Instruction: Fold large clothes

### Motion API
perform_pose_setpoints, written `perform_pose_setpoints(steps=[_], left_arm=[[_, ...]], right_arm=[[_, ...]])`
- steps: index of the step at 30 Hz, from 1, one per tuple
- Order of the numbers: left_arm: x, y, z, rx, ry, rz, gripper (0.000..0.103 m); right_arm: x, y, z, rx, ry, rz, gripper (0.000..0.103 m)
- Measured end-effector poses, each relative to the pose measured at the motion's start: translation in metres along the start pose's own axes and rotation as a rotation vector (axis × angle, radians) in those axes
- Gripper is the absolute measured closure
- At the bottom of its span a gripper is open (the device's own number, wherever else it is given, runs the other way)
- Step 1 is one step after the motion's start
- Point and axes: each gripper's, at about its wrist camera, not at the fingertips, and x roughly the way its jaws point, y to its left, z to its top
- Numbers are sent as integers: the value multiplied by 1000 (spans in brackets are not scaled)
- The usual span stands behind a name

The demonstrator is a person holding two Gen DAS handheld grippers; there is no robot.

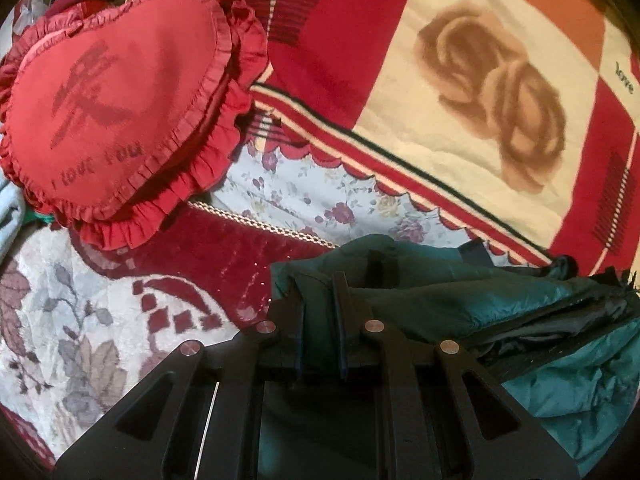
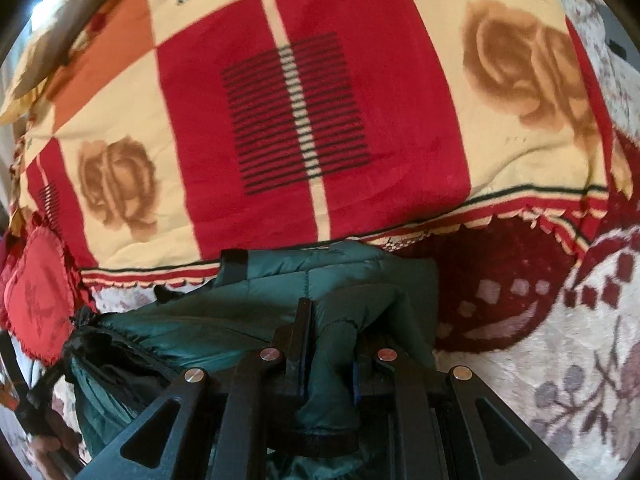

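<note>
Grippers both clamp the green jacket (image 2: 280, 280): left gripper (image 1: 320, 292) on its edge, right gripper (image 2: 332, 320) on a bunched fold.

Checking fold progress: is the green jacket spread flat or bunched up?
Bunched up. The green jacket lies in layered folds with black lining showing, pinched by the left gripper and the right gripper.

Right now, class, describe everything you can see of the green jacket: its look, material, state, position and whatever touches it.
The green jacket is dark teal, quilted and puffy, of slightly shiny fabric, with black lining showing at its open side. It lies bunched in loose layers on the patterned bedding, just below the red and cream blanket's scalloped edge. The right gripper pinches a raised fold of it; the left gripper grips another edge.
</note>
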Motion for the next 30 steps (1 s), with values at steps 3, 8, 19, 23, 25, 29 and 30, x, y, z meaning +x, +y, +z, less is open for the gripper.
perform_pose_setpoints(steps=[3, 8, 19, 23, 25, 29, 30], left_arm=[[9, -2, -3, -16, -8, -9, 91], [12, 20, 3, -118, 17, -177, 84], [-70, 50, 8, -158, -121, -276, 32], [-77, 42, -6, -113, -91, -267, 31], [-75, 36, -17, -93, -74, -248, 31], [-65, 26, -39, -61, -22, -233, 31], [-61, 22, -44, -52, -6, -227, 31]], right_arm=[[14, -5, -1, 38, 6, 20, 86], [-4, -5, 4, 50, -27, 62, 70], [-91, 35, -1, -47, -182, 107, 10], [-84, 76, -30, -193, -86, 124, 10], [-74, 94, -41, -256, -42, 116, 10], [-45, 111, -49, -244, 6, 100, 10], [-36, 114, -48, -239, 29, 93, 10]])
